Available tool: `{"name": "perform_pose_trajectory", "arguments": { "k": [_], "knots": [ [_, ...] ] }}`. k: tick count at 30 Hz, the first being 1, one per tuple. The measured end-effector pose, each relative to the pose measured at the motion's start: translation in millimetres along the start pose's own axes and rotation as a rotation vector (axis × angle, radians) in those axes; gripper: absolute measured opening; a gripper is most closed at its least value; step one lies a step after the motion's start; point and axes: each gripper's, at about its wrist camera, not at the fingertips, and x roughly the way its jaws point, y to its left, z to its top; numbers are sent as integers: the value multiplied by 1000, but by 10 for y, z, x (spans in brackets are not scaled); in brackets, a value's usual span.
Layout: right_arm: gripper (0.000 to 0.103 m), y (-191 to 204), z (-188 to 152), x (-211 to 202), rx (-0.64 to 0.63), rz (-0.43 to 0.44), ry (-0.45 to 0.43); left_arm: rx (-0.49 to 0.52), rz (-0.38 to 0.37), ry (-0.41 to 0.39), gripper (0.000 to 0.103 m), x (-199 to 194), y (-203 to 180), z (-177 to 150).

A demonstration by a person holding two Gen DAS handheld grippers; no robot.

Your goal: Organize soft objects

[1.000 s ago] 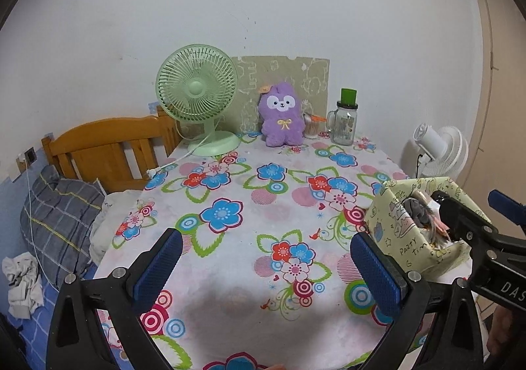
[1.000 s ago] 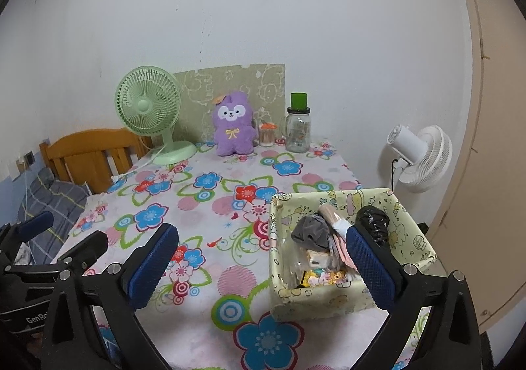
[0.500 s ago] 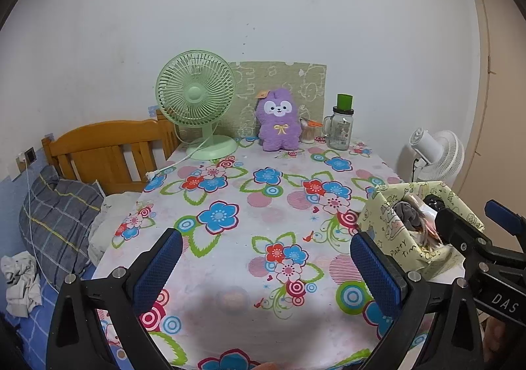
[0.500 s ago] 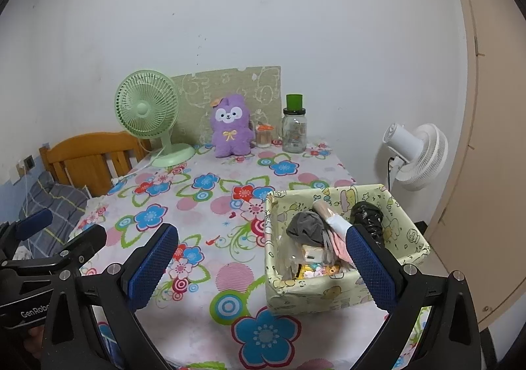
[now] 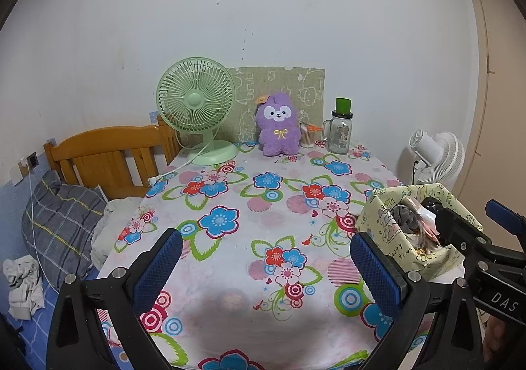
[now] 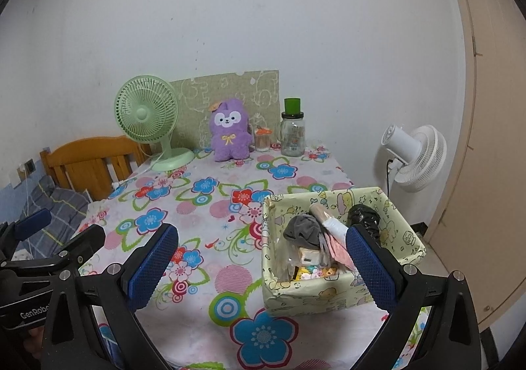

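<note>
A pale yellow-green fabric box (image 6: pixel 332 294) sits at the table's near right and holds a grey soft item (image 6: pixel 300 230), a black bundle (image 6: pixel 363 217) and small packets. It also shows in the left wrist view (image 5: pixel 391 238). A purple plush toy (image 5: pixel 278 128) sits upright at the back of the floral table (image 5: pixel 230 258); it also shows in the right wrist view (image 6: pixel 229 130). My left gripper (image 5: pixel 266 266) is open and empty above the table's near edge. My right gripper (image 6: pixel 261 266) is open and empty, just left of the box.
At the back stand a green desk fan (image 5: pixel 197 107), a glass jar with green lid (image 5: pixel 340 131) and a small cup (image 6: pixel 262 138). A white floor fan (image 6: pixel 416 153) stands right of the table. A wooden bed with a grey pillow (image 5: pixel 56 222) lies left.
Both grippers have drawn back and up from the table; the objects look farther away. Both stay open and empty. Nothing on the table moved.
</note>
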Motion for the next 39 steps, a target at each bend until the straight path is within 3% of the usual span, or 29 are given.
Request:
{"name": "perform_pose_trajectory", "arguments": {
  "k": [39],
  "knots": [
    [103,1,4,32,-1,-2,10,-2,3,1,103,11,-45,26]
  ]
}}
